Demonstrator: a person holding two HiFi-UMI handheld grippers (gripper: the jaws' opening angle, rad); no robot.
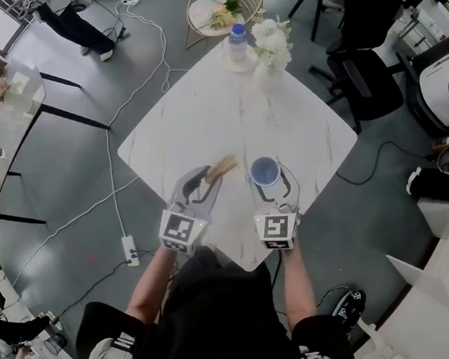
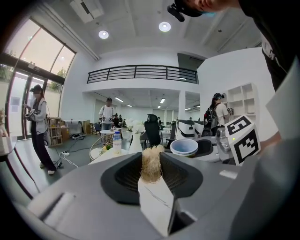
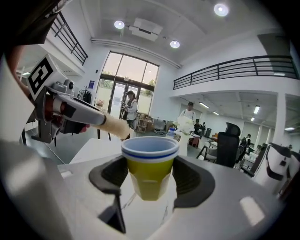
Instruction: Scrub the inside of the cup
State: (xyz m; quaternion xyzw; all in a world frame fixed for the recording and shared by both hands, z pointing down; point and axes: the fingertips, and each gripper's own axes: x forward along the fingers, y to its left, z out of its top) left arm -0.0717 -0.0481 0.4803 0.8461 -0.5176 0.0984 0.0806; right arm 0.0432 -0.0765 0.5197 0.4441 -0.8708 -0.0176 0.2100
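The right gripper is clamped on the cup – a yellow cup with a white, blue-striped rim, upright, mouth up, its lower body pinched between the two dark pads. It sits over the near part of the white table, straight ahead of that gripper. The left gripper is closed on a tan, fibrous scrubbing brush that sticks out beyond its jaws. The brush tip points toward the cup from the left and is near the rim but outside it – not in the cup. A bottle and a vase of white flowers stand at the table's far corner.
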